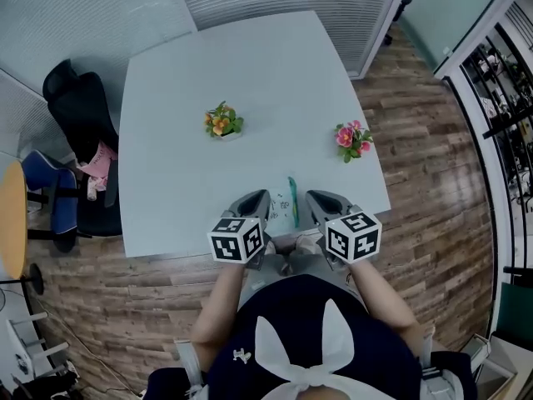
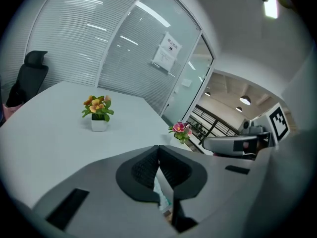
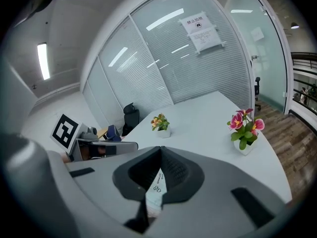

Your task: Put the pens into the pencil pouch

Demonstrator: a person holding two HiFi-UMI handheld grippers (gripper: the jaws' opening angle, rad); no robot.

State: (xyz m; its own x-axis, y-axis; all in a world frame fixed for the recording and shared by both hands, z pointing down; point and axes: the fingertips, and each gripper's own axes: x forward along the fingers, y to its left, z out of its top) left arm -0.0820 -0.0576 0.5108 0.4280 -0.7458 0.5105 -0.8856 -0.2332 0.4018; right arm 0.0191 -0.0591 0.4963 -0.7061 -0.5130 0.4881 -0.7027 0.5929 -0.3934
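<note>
The pale see-through pencil pouch (image 1: 281,212) with small print hangs over the white table's (image 1: 250,65) front edge, between my two grippers. A green pen (image 1: 292,200) shows along the pouch's right side; whether it is inside I cannot tell. My left gripper (image 1: 265,196) is shut, and a strip of the pouch (image 2: 162,195) runs down from its jaws (image 2: 158,148). On the other side my right gripper (image 1: 310,196) is shut too, with the printed pouch edge (image 3: 156,187) pinched between its pads (image 3: 160,149). No other pens are in view.
An orange flower pot (image 1: 222,122) stands mid-table and a pink one (image 1: 352,140) near the right edge. A black office chair (image 1: 79,115) sits left of the table, with a blue chair (image 1: 46,182) and a round yellow table (image 1: 10,215) beside it. Glass walls with blinds stand behind.
</note>
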